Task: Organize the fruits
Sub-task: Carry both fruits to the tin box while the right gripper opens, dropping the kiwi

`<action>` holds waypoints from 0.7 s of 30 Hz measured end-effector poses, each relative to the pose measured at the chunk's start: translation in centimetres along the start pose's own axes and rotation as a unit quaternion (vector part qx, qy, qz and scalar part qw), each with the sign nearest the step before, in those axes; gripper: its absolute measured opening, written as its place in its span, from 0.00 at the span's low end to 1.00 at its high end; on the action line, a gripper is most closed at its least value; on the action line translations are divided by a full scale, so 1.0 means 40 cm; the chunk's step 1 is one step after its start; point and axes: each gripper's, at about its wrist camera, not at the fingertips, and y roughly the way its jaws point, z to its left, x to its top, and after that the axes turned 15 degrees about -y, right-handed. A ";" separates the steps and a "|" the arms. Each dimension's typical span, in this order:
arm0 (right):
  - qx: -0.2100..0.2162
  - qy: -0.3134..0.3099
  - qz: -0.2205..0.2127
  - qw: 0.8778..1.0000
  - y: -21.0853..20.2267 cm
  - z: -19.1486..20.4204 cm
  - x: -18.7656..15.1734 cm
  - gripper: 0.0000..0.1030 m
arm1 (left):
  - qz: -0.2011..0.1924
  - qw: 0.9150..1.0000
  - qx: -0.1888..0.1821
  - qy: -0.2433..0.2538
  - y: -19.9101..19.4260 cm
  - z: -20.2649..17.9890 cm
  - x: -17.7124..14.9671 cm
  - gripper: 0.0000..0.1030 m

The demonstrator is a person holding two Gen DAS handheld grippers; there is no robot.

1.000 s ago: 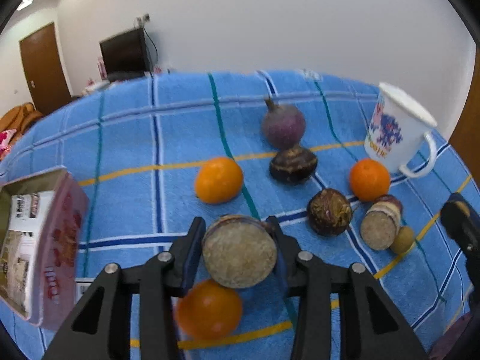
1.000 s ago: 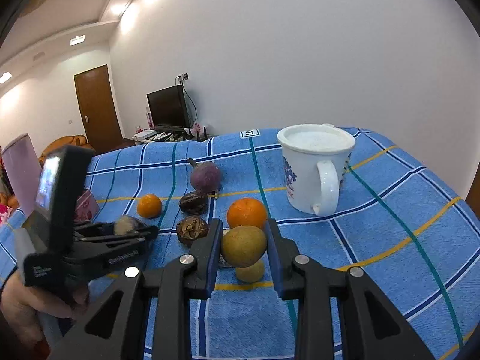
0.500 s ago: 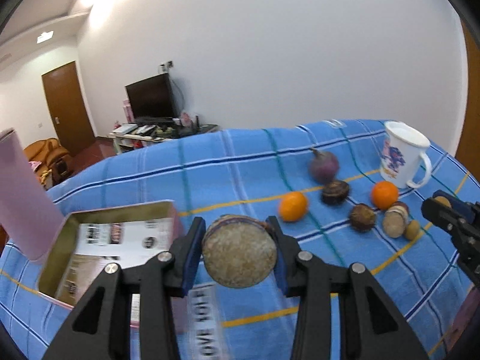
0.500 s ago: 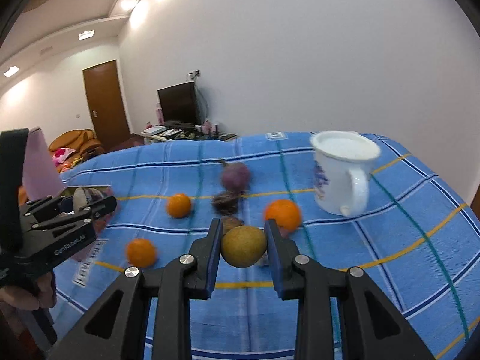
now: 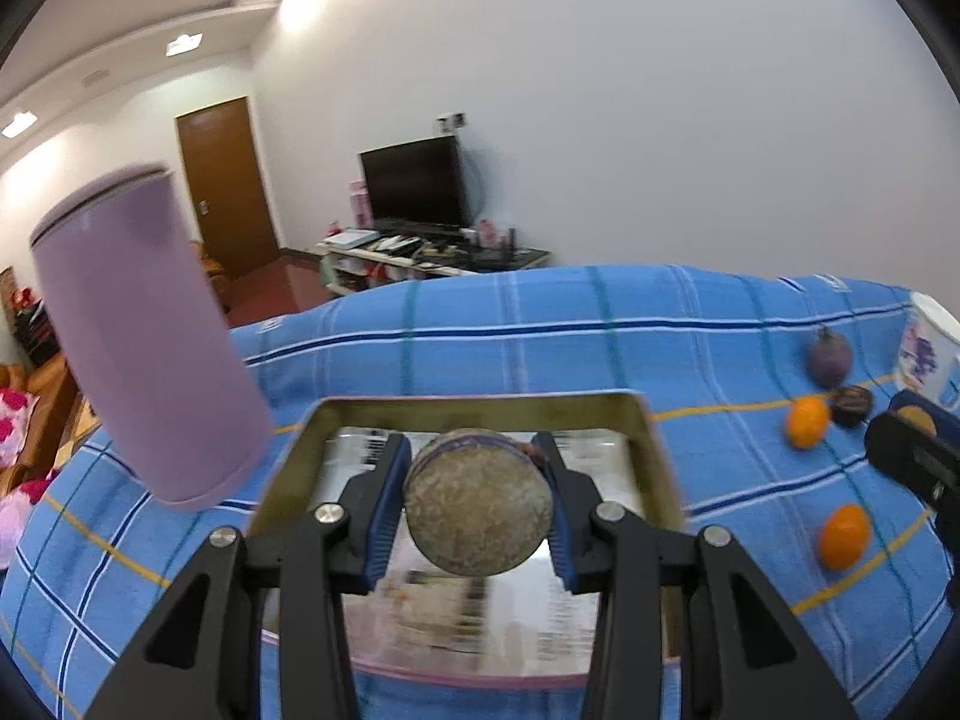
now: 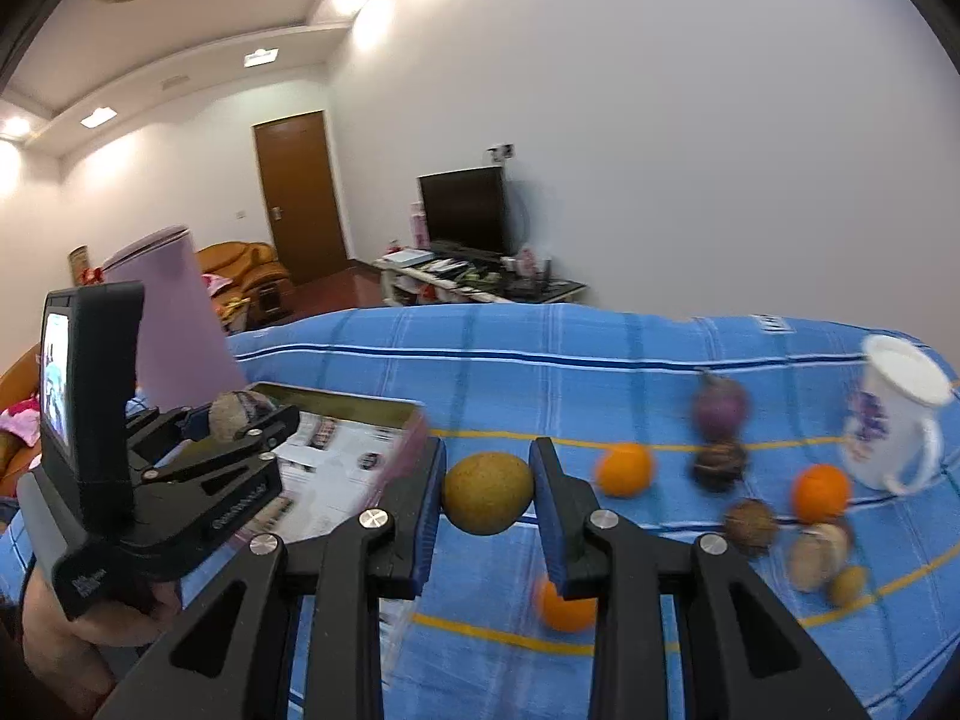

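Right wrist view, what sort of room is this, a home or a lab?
Most likely a home living room: a TV on a low stand, an orange sofa by a wooden door, and fruit laid out on a blue checked cloth.

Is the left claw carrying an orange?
No, the left claw grips a round brown fruit over the tin.

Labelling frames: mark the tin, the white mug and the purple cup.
tin [image 5: 480,401]: left wrist view, far rim.
white mug [image 6: 888,420]: right wrist view, side wall.
purple cup [image 5: 144,348]: left wrist view, side wall.
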 end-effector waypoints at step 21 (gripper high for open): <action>0.095 0.018 0.046 0.994 0.258 0.186 0.039 0.30 | 0.022 0.996 0.089 -0.022 0.077 0.128 -0.002 0.42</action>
